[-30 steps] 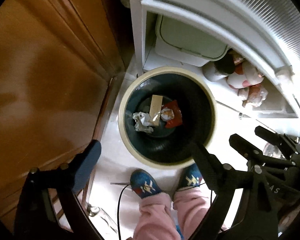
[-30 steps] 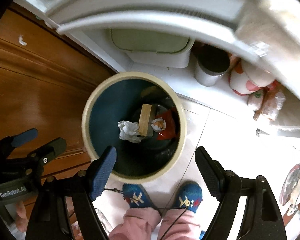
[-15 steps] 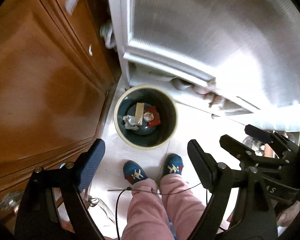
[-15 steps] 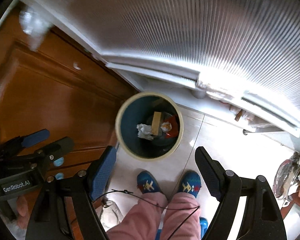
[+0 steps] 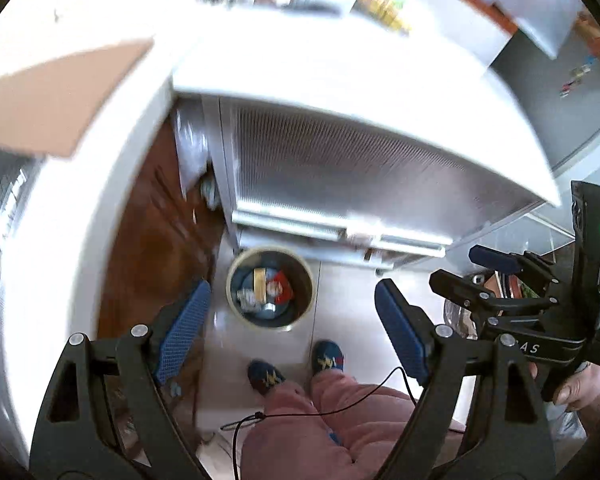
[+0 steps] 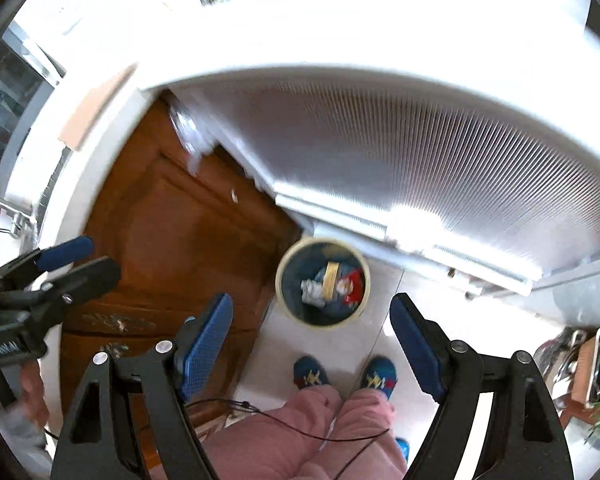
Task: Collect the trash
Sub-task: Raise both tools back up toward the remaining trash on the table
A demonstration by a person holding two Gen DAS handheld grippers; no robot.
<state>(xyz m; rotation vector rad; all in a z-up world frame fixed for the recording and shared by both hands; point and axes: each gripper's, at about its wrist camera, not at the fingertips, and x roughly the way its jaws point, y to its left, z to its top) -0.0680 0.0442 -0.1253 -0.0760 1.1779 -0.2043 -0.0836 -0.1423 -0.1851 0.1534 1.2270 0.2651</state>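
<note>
Trash (image 5: 266,290) lies in the round bin (image 5: 236,280) on the floor: crumpled paper, a tan box, a red wrapper. Both my grippers, left gripper (image 5: 290,330) and right gripper (image 6: 312,338), hang high above it, pointing steeply down, jaws apart and holding nothing.

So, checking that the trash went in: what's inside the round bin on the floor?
The bin holds crumpled white paper, a tan flat piece and a red wrapper. Anything beneath them is covered.
</note>
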